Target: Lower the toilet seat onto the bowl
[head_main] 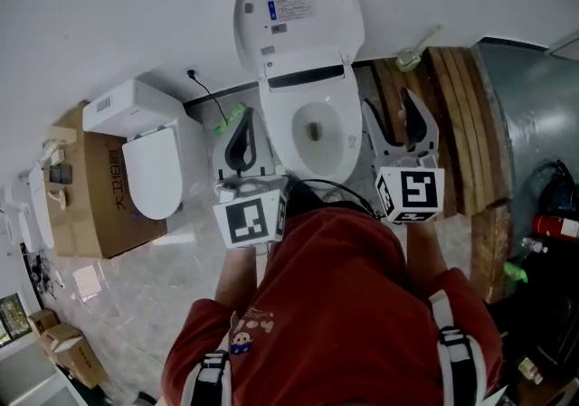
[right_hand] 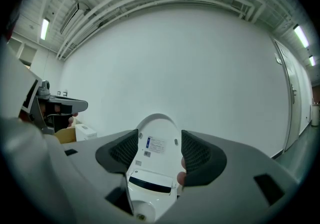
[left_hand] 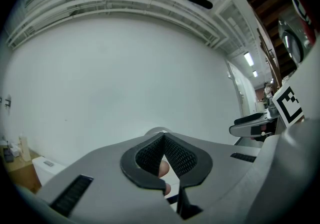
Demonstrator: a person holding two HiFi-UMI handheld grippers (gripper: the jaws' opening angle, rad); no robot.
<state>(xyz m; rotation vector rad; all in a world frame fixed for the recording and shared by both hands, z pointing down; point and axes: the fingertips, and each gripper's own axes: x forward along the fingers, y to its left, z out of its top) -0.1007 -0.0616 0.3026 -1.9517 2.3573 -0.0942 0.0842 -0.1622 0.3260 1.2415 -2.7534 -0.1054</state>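
White toilet seat stands raised against the wall, above the open bowl. 2 tongs point toward the wall. The left tongs, left of the bowl, are closed on nothing; the right tongs, right of it, are spread and empty. 2 toilets show, the 2nd toilet left of the bowl.
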